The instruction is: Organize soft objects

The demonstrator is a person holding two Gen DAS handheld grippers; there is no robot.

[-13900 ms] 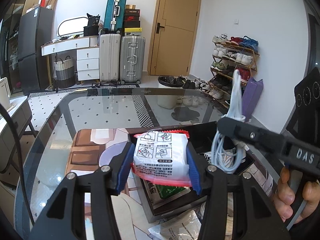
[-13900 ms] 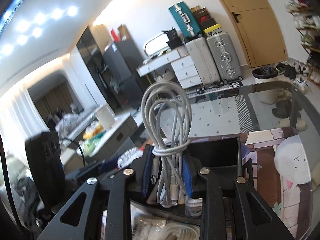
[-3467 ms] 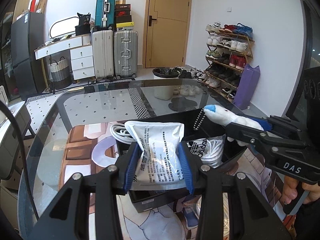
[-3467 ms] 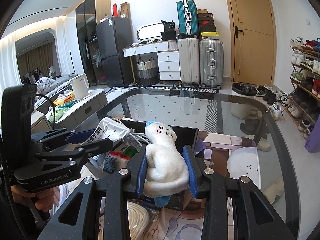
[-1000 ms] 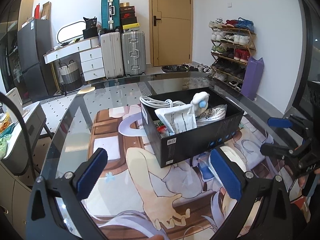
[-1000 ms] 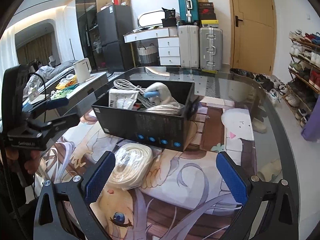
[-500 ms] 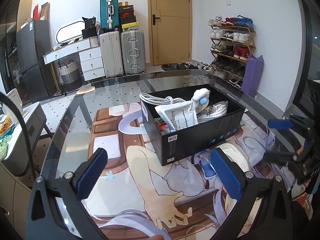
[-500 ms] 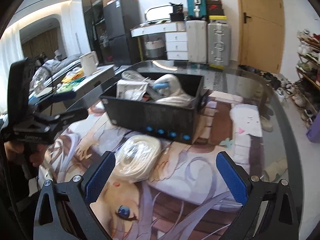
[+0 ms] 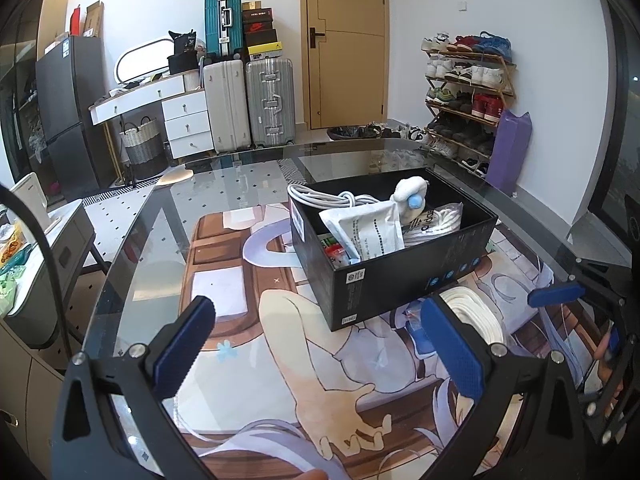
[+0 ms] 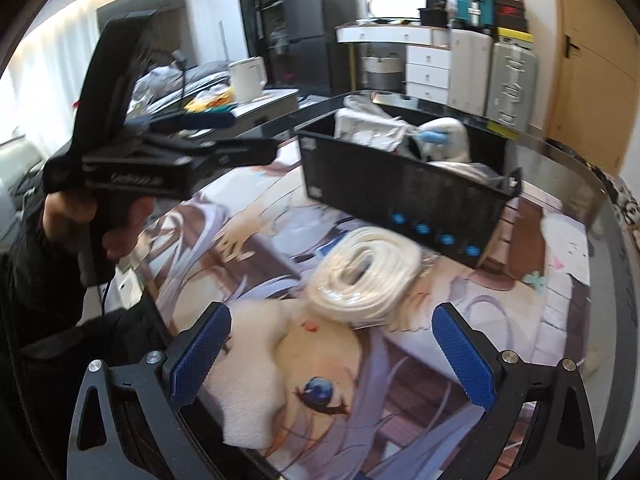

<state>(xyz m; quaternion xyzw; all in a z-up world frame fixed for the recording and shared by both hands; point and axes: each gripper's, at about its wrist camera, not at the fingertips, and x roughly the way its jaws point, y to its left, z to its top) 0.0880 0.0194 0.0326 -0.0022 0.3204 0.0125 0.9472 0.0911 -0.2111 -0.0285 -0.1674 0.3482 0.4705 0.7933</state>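
A black box (image 9: pixel 404 276) stands on the printed mat (image 9: pixel 248 320). It holds a white packet (image 9: pixel 368 232), a white plush toy (image 9: pixel 412 196) and a grey cable bundle (image 9: pixel 328 196). A coiled white rope in clear wrap (image 10: pixel 364 276) lies on the mat in front of the box; it also shows in the left wrist view (image 9: pixel 476 312). My right gripper (image 10: pixel 332 344) is open and empty, just short of the rope. My left gripper (image 9: pixel 316 340) is open and empty, held back from the box; it also shows in the right wrist view (image 10: pixel 200 148).
The mat lies on a glass table (image 9: pixel 132 232) whose rounded edge runs close on the left. Suitcases (image 9: pixel 248 104), a white dresser (image 9: pixel 168 116) and a shoe rack (image 9: pixel 468 92) stand beyond. A low cabinet with a kettle (image 10: pixel 248 76) is left of the table.
My right gripper has swung left and moved closer over the coiled rope. My left gripper has barely moved. Both stay open and empty.
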